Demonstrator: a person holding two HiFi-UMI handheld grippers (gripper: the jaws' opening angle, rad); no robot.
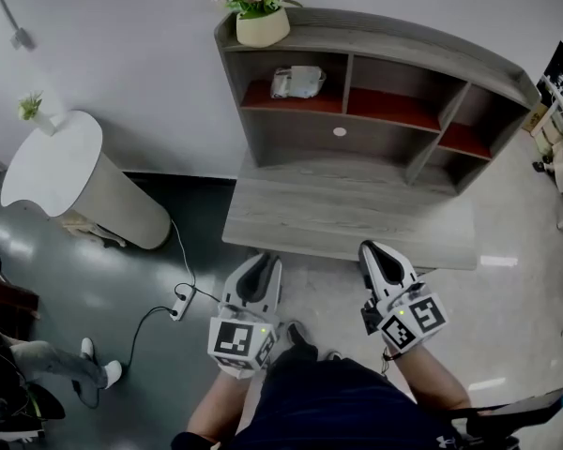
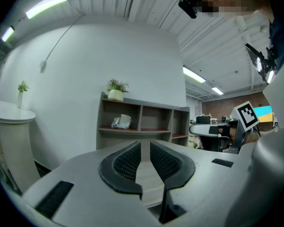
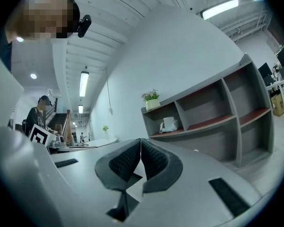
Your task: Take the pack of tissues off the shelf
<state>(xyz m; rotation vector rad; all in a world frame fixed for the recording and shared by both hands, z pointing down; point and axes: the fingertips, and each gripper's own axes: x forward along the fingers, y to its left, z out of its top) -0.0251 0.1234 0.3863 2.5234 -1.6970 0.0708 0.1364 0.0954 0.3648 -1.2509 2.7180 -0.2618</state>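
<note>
- Indoor room with white walls, a grey-green shiny floor (image 1: 122,279) and ceiling strip lights; a grey wood shelf unit (image 1: 405,41) stands against the wall, with a low ledge (image 1: 347,218) at its front.
- The pack of tissues (image 1: 297,82) is seen in the upper left compartment, lying on the red shelf board, apart from the side walls. It is not yet touched.
- The pack is judged light and soft: a pale plastic-looking wrap, probably slippery, that would dent under pressure. It is not fragile, but it could be squeezed out of the jaws.
- Hold is best taken across the middle of the pack, on its narrower sides and near the front edge. Which side is narrower can't be told for sure, as the pack is small in every view.
- Containers: the shelf has three upper compartments with red floors. Only the left one holds anything; nothing is made out in the middle and right ones. A cream pot (image 1: 262,28) with pink flowers is set on the top board, above the pack.
- The left gripper (image 1: 262,260) is held low before the ledge, well apart from the pack; a narrow gap is left between its jaws, with nothing in it.
- The right gripper (image 1: 374,248) is held beside it, jaw tips closed together and empty.
- Further out: a round white table (image 1: 52,162) with a small plant (image 1: 31,107) at left, and a power strip (image 1: 181,303) on the floor.
</note>
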